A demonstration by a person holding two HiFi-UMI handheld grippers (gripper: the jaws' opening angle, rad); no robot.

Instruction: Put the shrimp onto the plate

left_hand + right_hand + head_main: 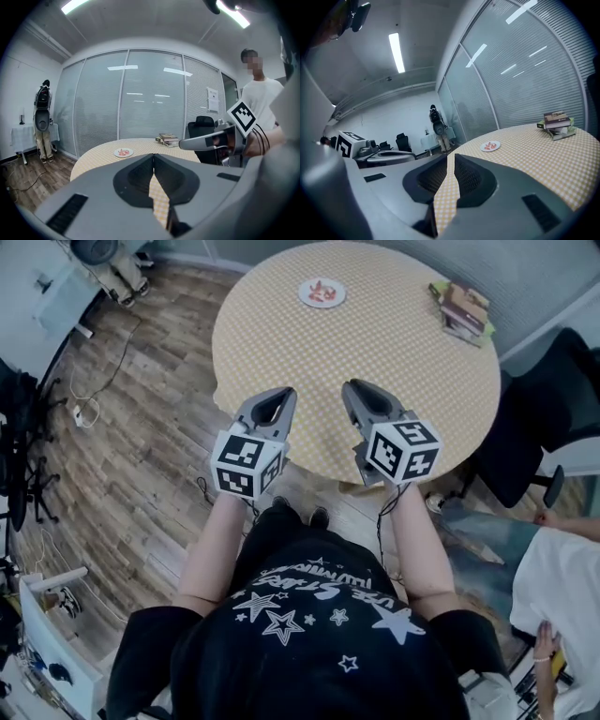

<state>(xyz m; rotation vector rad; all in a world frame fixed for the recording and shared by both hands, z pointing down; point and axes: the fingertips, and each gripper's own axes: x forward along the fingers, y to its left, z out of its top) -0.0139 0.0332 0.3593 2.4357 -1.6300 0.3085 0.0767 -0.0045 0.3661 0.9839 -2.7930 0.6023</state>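
A small white plate (pixel 322 292) with pink shrimp (pixel 322 291) on it sits at the far side of the round table (pixel 394 343), which has a yellow checked cloth. The plate also shows far ahead in the left gripper view (pixel 123 152) and the right gripper view (pixel 490 146). My left gripper (pixel 286 393) and right gripper (pixel 351 387) hover side by side over the table's near edge, well short of the plate. Both are shut with nothing in them; the left jaws (pixel 153 156) meet at the tips, and the right gripper (pixel 450 156) shows only a thin slit.
A stack of books (pixel 462 310) lies at the table's far right. A black office chair (pixel 544 418) stands right of the table, and a person in white (pixel 562 577) is at the lower right. Cables (pixel 89 404) lie on the wooden floor to the left.
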